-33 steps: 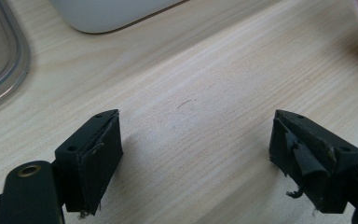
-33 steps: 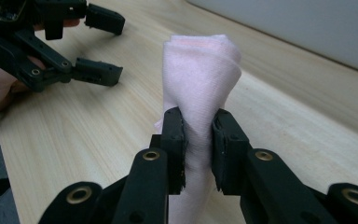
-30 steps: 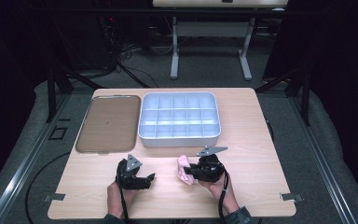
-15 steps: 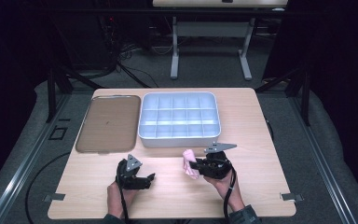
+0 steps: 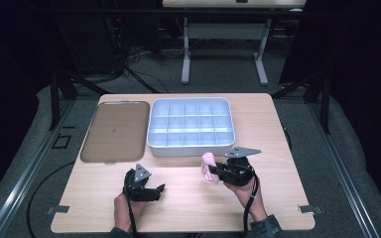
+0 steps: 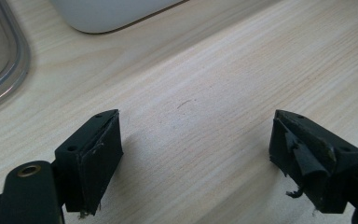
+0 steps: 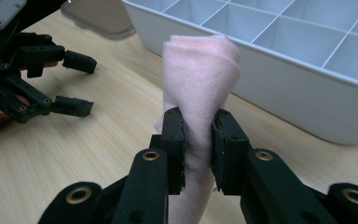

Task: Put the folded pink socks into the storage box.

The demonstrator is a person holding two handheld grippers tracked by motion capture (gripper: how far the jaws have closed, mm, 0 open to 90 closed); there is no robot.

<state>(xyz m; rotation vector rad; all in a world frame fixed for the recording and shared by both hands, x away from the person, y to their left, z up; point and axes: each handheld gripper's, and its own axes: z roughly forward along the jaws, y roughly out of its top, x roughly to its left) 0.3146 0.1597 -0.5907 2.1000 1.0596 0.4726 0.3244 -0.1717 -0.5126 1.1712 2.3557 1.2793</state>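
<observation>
Now right gripper jaws clamped on pink cloth, left gripper jaws spread wide, empty

On the tabletop, the divided tray sits at the centre of the frame, with the flat lid just beside it to the left. Below them, the left hand-held gripper lies lower left. The right hand-held gripper lies lower right, with the folded cloth just below the tray's near wall.
</observation>
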